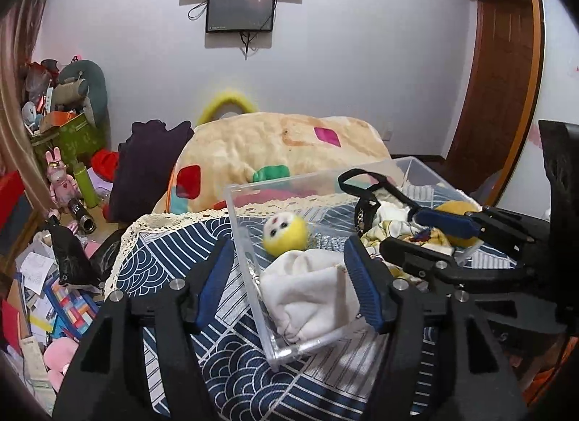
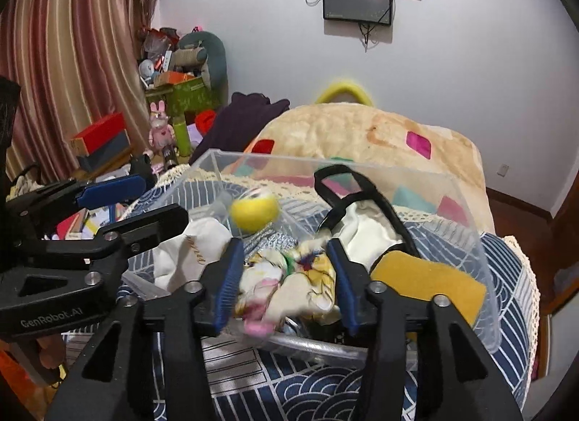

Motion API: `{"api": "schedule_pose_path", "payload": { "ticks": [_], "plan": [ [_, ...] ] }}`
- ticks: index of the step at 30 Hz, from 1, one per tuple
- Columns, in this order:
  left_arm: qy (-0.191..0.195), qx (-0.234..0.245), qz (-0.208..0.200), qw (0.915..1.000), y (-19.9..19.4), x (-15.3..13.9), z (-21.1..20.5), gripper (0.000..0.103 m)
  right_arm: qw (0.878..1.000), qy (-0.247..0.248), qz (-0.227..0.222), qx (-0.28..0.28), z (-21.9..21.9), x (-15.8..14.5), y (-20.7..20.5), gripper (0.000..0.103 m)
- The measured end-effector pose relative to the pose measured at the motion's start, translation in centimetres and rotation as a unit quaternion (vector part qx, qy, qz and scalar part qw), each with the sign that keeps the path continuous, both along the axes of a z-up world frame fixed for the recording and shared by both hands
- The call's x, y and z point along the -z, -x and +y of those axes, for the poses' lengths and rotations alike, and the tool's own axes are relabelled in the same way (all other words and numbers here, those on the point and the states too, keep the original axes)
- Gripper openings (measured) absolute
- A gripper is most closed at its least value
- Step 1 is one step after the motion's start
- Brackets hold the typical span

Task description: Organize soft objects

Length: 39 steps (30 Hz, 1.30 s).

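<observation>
A clear plastic box (image 1: 249, 269) (image 2: 481, 269) stands on the blue patterned cloth. It holds a yellow plush ball with a white face (image 1: 284, 232) (image 2: 253, 211), a bundled white cloth (image 1: 307, 294) (image 2: 191, 251), a printed colourful cloth (image 2: 289, 283) (image 1: 427, 236), a cream bag with black straps (image 2: 365, 225) (image 1: 365, 189) and a yellow sponge (image 2: 430, 287) (image 1: 457, 209). My left gripper (image 1: 289, 280) is open, its jaws astride the box's left wall and the white cloth. My right gripper (image 2: 286, 283) is open with the printed cloth between its pads, over the box.
The box sits on a table covered with a blue patterned cloth (image 1: 224, 366) with a lace edge. Behind it lies a cream blanket with coloured patches (image 1: 275, 146) (image 2: 362, 135). Cluttered boxes, toys and papers (image 1: 54, 203) fill the floor on the left. A wooden door (image 1: 503, 70) stands at the right.
</observation>
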<state>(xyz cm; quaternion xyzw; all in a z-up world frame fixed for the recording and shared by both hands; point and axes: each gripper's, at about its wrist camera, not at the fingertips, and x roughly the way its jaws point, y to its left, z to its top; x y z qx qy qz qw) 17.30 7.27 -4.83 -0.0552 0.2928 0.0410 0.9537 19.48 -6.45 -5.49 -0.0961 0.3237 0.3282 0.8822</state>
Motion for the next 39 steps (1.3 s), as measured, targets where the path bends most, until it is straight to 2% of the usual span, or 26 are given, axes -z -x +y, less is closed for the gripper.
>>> {"api": "schedule_pose_path", "payload": {
  "ticks": [3, 6, 9, 15, 18, 21, 23, 34, 39],
  "plan": [
    [0.009, 0.002, -0.011, 0.9999, 1.0, -0.8, 0.0, 0.063, 1.000, -0.009, -0.013, 0.005, -0.4, -1.0, 0.5, 0.057],
    [0.009, 0.001, -0.025, 0.9996, 2.1, -1.8, -0.1, 0.064, 0.999, -0.017, -0.031, 0.009, -0.9, -2.2, 1.1, 0.059],
    [0.011, 0.003, -0.042, 0.9990, 3.4, -2.8, -0.4, 0.064, 0.998, -0.027, -0.050, 0.014, -1.6, -3.5, 1.9, 0.067],
    [0.005, 0.012, -0.081, 0.9966, 6.4, -4.6, -1.4, 0.065, 0.995, -0.054, -0.087, 0.021, -3.7, -5.8, 4.3, 0.068],
    [0.012, 0.023, -0.100, 0.9947, 8.0, -5.3, -2.0, 0.070, 0.992, -0.074, -0.103, 0.018, -4.9, -6.8, 5.8, 0.068],
    [0.012, 0.031, -0.115, 0.9928, 9.4, -5.7, -2.7, 0.072, 0.988, -0.092, -0.119, 0.018, -6.2, -7.6, 7.3, 0.078],
    [0.013, 0.036, -0.123, 0.9917, 10.2, -5.9, -3.1, 0.076, 0.986, -0.102, -0.134, 0.020, -6.9, -7.9, 8.3, 0.081],
    [0.013, 0.045, -0.157, 0.9865, 13.5, -5.7, -4.5, 0.093, 0.980, -0.122, -0.154, 0.043, -8.9, -7.0, 10.5, 0.088],
    [0.014, 0.042, -0.159, 0.9863, 13.8, -5.1, -4.7, 0.096, 0.980, -0.123, -0.150, 0.051, -9.4, -6.0, 10.8, 0.090]
  ]
}}
